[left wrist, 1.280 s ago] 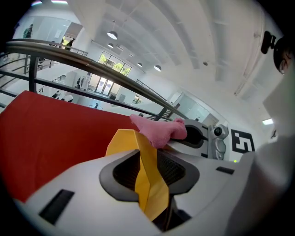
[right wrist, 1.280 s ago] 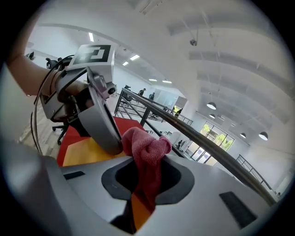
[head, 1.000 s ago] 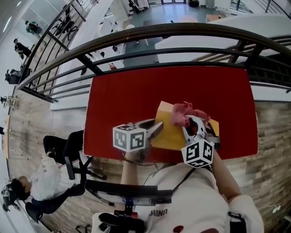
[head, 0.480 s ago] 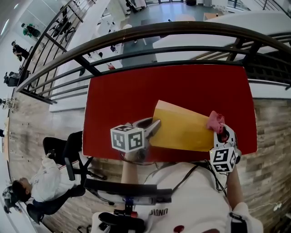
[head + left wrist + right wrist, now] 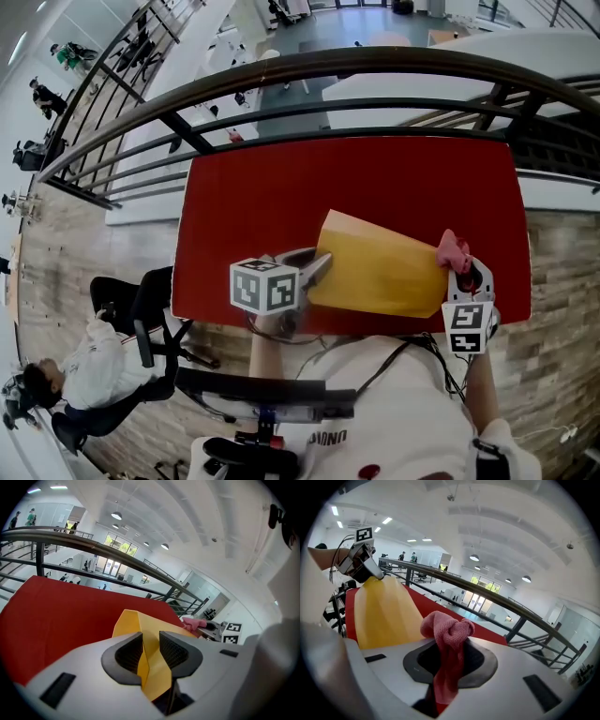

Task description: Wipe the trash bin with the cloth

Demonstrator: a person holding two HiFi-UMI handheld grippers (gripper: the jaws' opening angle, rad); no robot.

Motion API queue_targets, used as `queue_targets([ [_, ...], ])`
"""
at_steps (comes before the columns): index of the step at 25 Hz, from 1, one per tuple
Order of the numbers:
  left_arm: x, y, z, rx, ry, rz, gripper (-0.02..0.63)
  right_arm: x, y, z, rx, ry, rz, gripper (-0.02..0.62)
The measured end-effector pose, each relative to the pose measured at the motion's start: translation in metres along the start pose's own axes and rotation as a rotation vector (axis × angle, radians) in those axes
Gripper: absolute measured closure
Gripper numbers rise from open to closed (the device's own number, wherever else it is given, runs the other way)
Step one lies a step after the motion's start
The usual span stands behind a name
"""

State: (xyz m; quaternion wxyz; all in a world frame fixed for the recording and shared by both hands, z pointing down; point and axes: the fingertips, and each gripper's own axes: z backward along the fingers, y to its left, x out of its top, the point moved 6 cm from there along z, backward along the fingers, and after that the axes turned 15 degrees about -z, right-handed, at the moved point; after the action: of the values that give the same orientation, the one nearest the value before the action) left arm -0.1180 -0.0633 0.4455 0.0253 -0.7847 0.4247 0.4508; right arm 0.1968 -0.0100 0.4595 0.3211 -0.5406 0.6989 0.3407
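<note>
Counter [image 5: 281, 197]: red, rectangular, filling the middle of the head view, its far edge along a dark curved railing [image 5: 309, 70].
Trash bin [image 5: 380, 267]: yellow, lying on its side on the counter just below the frame's centre, long axis running left to right; the near edge of the counter is close below it.
Left tongs [image 5: 323, 265]: at the bin's left end, lower centre-left of the head view. In the left gripper view the two dark ribbed pads press on either side of a yellow fold of the bin's wall, so they are clamped on the bin.
Right tongs [image 5: 461, 272]: at the bin's right end, lower right of the head view, well apart from the left tongs. In the right gripper view the jaws are closed on the cloth.
Cloth [image 5: 452, 251]: pink, bunched into a knot-like lump above the right tongs' pads, with a tail hanging down between them. It sits right at the bin's right-hand edge; whether it touches the bin cannot be told.
Surroundings: a seated person [image 5: 89, 370] beside a black chair [image 5: 141, 309], lower left of the head view.
</note>
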Motion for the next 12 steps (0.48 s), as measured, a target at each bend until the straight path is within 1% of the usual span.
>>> queue_targets([
  [3, -0.003, -0.001, 0.001, 0.006, -0.008, 0.002, 0.491, 0.033, 0.018, -0.009, 0.060, -0.080, 0.042, 0.534],
  [7, -0.006, -0.004, 0.005, 0.009, -0.023, 0.011, 0.492, 0.074, 0.065, -0.027, 0.214, -0.162, 0.110, 0.534],
  [10, -0.008, -0.005, 0.005, 0.010, -0.023, 0.015, 0.494, 0.100, 0.109, -0.042, 0.338, -0.198, 0.218, 0.534],
  [12, -0.009, -0.006, 0.005, 0.014, -0.025, 0.014, 0.494, 0.110, 0.138, -0.052, 0.408, -0.201, 0.290, 0.534],
])
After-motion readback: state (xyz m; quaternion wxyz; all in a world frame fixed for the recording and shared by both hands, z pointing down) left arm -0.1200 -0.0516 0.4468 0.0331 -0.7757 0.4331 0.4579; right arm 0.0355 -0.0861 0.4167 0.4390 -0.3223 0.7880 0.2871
